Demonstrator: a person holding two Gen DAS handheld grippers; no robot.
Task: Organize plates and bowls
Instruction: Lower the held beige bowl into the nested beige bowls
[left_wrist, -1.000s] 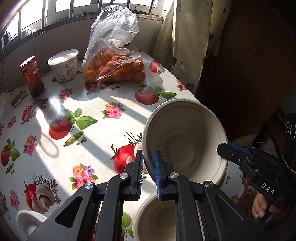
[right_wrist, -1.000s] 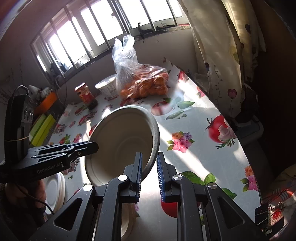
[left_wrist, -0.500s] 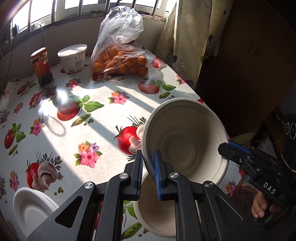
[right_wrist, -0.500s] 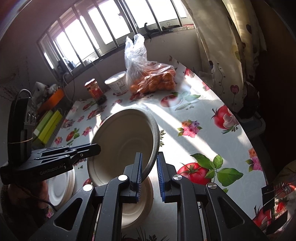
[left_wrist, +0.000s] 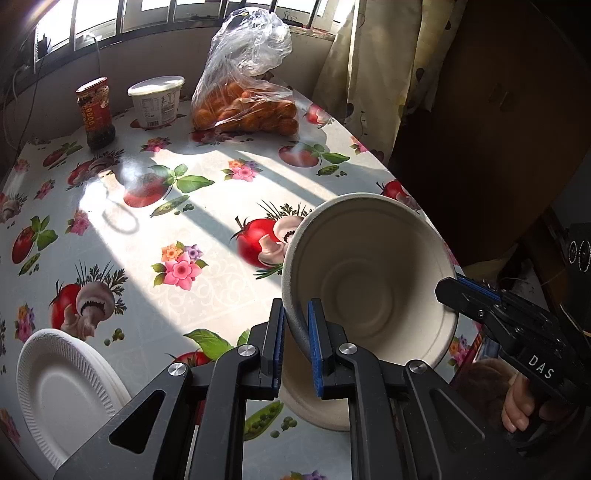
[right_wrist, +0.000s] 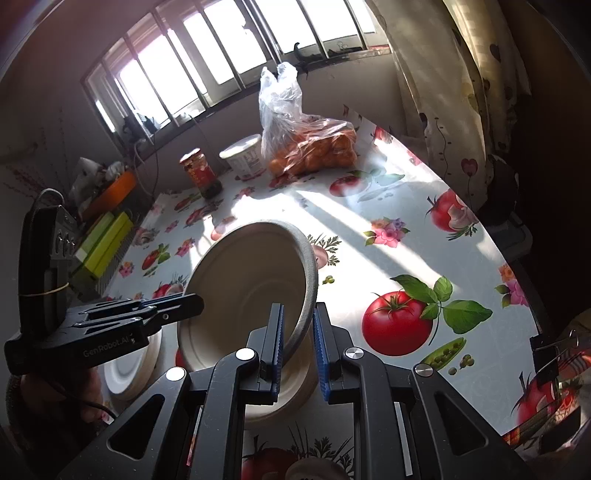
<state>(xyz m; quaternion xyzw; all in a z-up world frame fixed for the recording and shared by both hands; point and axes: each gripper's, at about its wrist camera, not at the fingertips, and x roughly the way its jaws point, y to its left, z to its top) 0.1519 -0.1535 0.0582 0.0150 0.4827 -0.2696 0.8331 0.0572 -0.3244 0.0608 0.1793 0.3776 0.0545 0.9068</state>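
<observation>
A beige paper bowl (left_wrist: 369, 280) is held tilted in the air between both grippers. My left gripper (left_wrist: 296, 343) is shut on its near-left rim. My right gripper (right_wrist: 297, 343) is shut on the opposite rim, and shows in the left wrist view (left_wrist: 465, 291) at the right. The same bowl shows in the right wrist view (right_wrist: 251, 288). A second beige bowl (left_wrist: 317, 398) sits on the table right below it. White ridged paper plates (left_wrist: 62, 384) lie stacked at the table's near-left.
The table (left_wrist: 207, 206) has a fruit-print cloth. At the back stand a bag of oranges (left_wrist: 243, 96), a white tub (left_wrist: 157, 99) and a red-labelled jar (left_wrist: 96, 110). A curtain (left_wrist: 369, 74) hangs at the right edge. Another bowl rim (right_wrist: 317, 470) shows at the near edge.
Both grippers have lifted the bowl up and back from the table. More of the lower bowl and the plate stack has come into view.
</observation>
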